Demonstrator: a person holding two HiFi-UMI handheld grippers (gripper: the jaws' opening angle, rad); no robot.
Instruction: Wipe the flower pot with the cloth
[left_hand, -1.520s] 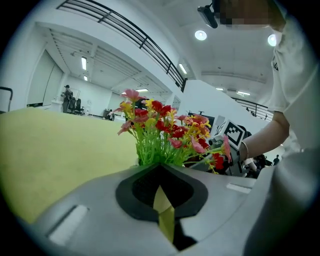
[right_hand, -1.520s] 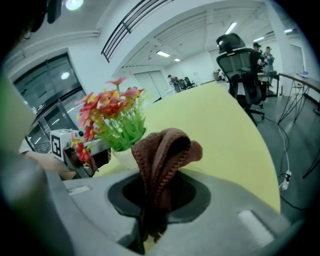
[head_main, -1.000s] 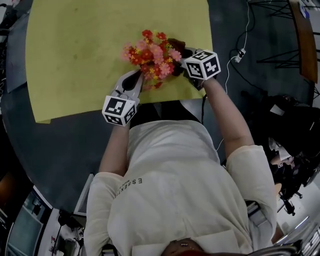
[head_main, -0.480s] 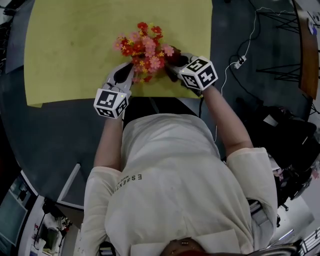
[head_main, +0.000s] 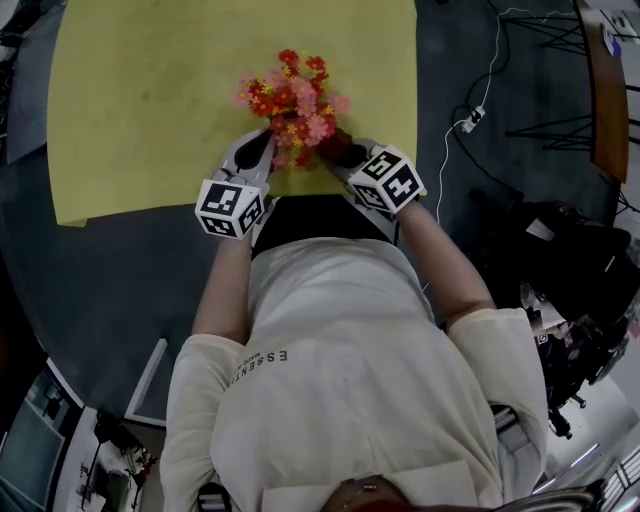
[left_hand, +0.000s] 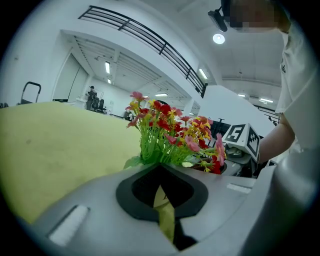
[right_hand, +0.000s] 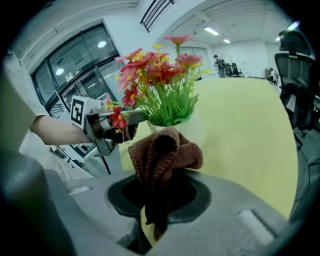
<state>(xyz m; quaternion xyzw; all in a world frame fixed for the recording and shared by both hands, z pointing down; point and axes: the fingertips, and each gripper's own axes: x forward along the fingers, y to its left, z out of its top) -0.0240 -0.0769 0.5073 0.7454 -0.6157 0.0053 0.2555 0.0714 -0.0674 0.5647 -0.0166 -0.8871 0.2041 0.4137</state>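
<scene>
Directly between left tongs (head_main: 266, 143) and right tongs (head_main: 336, 152) with cloth (right_hand: 162, 150): flower pot (right_hand: 192, 128).

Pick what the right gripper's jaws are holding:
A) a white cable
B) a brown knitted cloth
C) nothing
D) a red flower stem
B: in the right gripper view, the right gripper has its jaws shut on a brown knitted cloth, bunched up above them.

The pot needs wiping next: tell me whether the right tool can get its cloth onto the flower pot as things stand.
Probably yes. The right tool is shut on the brown cloth, and the flower pot stands just ahead with nothing between; the left tool sits on its other side.
</scene>
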